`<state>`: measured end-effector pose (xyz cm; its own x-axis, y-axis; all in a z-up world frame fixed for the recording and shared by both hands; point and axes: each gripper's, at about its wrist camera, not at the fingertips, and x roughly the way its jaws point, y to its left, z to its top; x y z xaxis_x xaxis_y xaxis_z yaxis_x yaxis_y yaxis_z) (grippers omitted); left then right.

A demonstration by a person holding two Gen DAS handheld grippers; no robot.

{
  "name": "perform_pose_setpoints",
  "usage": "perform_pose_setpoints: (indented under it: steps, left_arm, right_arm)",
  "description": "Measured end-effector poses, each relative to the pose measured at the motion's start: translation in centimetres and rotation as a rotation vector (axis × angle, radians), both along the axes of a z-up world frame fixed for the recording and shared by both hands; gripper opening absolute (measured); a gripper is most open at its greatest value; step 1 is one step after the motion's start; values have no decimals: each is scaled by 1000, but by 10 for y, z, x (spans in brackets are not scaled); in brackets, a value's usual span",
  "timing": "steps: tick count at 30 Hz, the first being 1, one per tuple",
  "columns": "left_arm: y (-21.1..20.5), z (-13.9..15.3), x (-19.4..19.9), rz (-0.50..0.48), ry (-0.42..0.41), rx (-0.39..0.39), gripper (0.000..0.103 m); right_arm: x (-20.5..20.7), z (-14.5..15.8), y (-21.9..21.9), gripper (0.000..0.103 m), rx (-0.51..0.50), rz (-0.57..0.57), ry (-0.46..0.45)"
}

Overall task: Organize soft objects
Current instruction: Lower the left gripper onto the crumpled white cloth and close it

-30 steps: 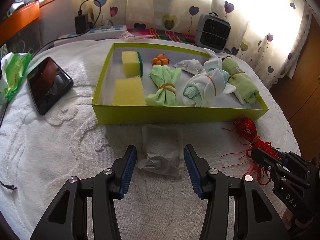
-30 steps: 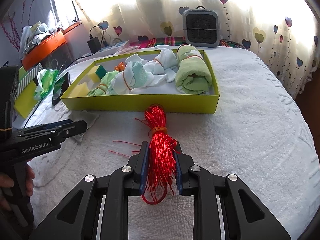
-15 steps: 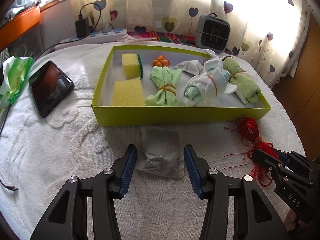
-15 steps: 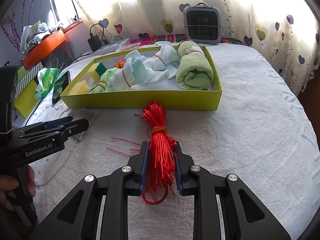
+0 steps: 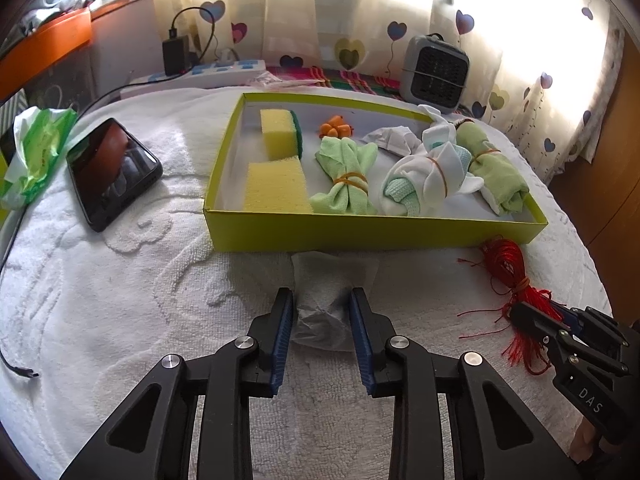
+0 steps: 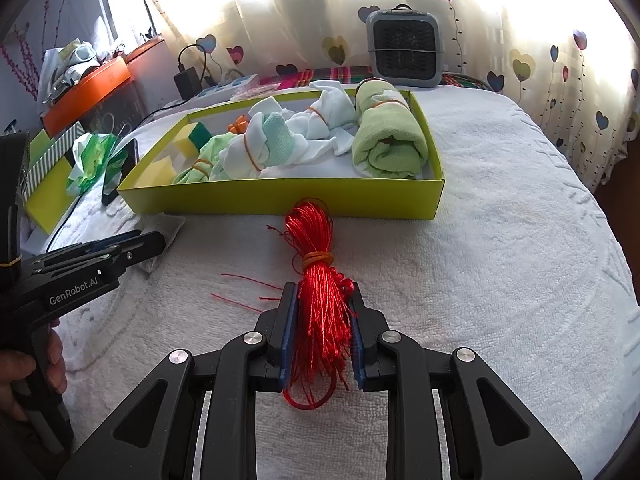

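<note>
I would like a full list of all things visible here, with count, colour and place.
box: 1, yellow-green, on the white towel
sponges: 2, yellow, box's left end
cloth bundles: about 4, green and white, banded, in the box
orange piece: 1, in the box
tissue: 1, white, before the box
red cord: 1, before the box
phone: 1, black, left of the box
heater: 1, grey, behind the box
left gripper: closing around the tissue
right gripper: shut on the cord

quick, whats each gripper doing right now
Left gripper: has just been closing, pads pinching the tissue.
Right gripper: shut on the red cord.
</note>
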<state>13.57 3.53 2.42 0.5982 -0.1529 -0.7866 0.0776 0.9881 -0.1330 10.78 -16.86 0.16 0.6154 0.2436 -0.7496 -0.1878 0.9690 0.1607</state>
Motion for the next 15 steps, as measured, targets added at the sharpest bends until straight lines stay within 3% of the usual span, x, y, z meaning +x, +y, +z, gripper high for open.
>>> perform_pose_setpoints:
  steps: [15]
  left_arm:
    - [2,0,0,3,-4,-7,23]
  right_arm:
    - [0,0,1,24,-2,1,0]
